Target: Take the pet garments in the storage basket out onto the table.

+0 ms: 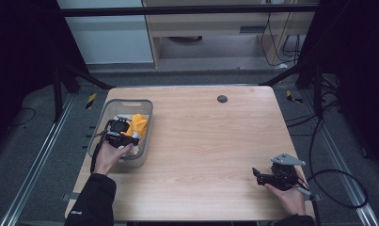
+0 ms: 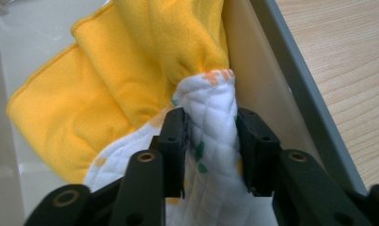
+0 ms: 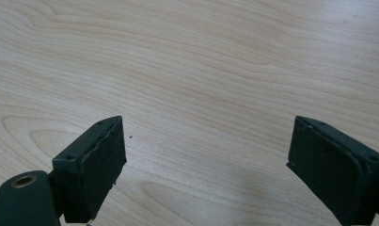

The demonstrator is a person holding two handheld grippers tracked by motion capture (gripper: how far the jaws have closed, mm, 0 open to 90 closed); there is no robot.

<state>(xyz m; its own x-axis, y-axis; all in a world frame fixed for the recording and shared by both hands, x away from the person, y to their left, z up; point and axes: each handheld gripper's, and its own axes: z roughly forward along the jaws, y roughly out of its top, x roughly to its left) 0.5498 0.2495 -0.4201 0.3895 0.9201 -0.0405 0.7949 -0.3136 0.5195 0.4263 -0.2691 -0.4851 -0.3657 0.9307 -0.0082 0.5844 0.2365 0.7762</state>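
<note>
I am reaching my left gripper (image 2: 209,136) into the grey plastic bin (image 1: 147,123) at the left side of the bench (image 1: 210,141), and its jaws are pinching a raised fold of the white quilted cloth (image 2: 213,117). That cloth is lying in the bin against its wall, touching a yellow cloth (image 2: 116,80). My right gripper (image 3: 206,160) is hanging over bare bench with its jaws spread wide, gripping nothing.

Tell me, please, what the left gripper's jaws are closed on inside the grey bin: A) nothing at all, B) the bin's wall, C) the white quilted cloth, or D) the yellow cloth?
C: in the left gripper view the left gripper pinches a raised fold of the white quilted cloth, with the yellow cloth lying behind it in the grey bin.
</note>
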